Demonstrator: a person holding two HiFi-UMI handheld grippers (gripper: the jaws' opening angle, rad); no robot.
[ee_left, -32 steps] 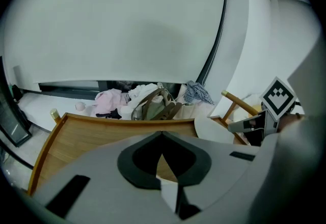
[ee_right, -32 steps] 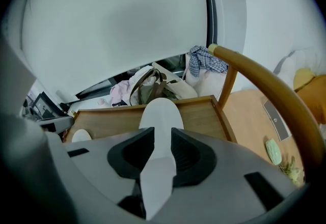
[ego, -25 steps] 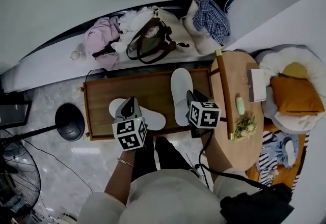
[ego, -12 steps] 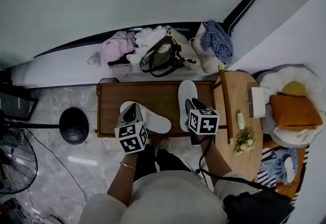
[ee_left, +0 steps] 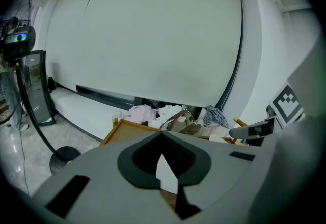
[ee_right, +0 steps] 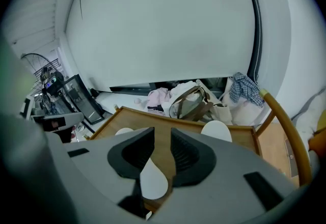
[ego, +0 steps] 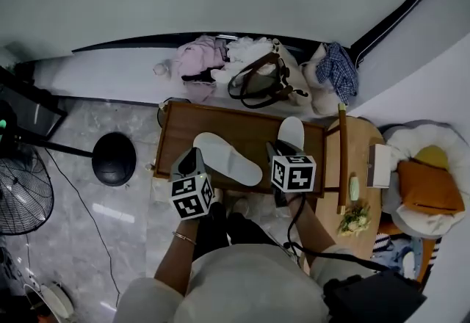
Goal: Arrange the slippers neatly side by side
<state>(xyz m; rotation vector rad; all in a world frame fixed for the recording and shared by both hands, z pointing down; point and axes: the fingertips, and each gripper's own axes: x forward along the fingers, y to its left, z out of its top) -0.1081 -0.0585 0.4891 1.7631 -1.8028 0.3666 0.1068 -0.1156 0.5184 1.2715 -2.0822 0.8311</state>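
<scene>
Left gripper (ee_left: 162, 133): we see its jaws closed tip to tip, empty.
Right gripper (ee_right: 162, 133): jaws partly apart, gripping nothing.
Left slipper (ego: 229, 158): slanted along the wooden table's (ego: 220, 120) near edge.
Right slipper (ego: 291, 133): by its right edge.

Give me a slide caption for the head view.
Left gripper and right gripper poised at a wooden tray; the angled slipper and the straight slipper lie apart.

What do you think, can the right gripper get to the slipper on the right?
Probably yes. The right gripper is open, and the right slipper lies close ahead, a bit to its right, on the wooden table with nothing between them.
</scene>
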